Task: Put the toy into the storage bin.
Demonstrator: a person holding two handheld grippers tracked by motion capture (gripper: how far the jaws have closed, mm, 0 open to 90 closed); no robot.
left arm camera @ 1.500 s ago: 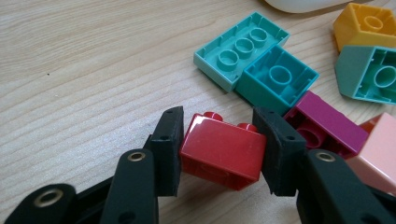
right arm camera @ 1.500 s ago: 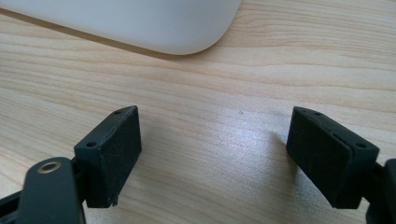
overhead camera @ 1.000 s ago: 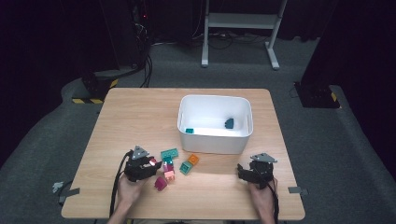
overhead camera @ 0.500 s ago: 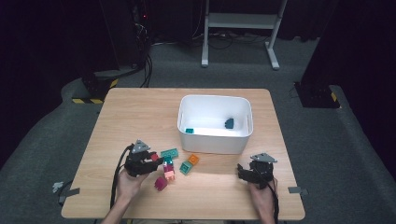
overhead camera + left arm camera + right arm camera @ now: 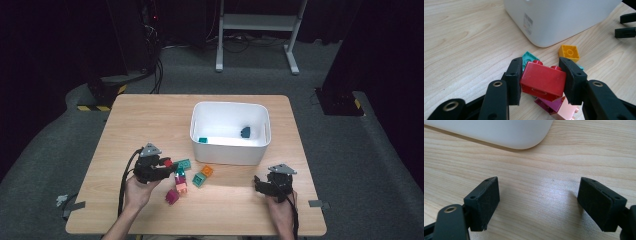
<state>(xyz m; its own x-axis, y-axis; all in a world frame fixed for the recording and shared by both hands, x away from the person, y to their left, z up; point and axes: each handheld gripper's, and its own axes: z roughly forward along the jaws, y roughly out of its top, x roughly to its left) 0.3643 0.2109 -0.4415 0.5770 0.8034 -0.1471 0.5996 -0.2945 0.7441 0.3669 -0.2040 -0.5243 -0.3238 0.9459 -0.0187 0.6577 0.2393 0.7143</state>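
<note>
Counter (image 5: 150, 120) is being used as the work surface; a white bin (image 5: 230, 150) is standing toward its far middle, with a dark piece and a small teal piece lying inside.

Left gripper (image 5: 167, 169): jaws are being kept clamped on the two short ends of a red brick (image 5: 542, 79), which is being held just clear of the loose pile near the bin's front wall. Right gripper (image 5: 546, 205): jaws are being held wide apart over bare wood, nothing between them.

Step in hand, as judged: the red brick is being carried toward the bin. The grip should be kept square and firm, the brick raised above the rim before being moved across, and released only once over the bin's floor.

Red brick: glossy, rectangular, two studs showing on its far face. Beneath it are lying a magenta brick (image 5: 549, 103), a pink brick (image 5: 566, 111), a teal brick (image 5: 528, 57), and a yellow brick (image 5: 569, 52) nearer the bin.
</note>
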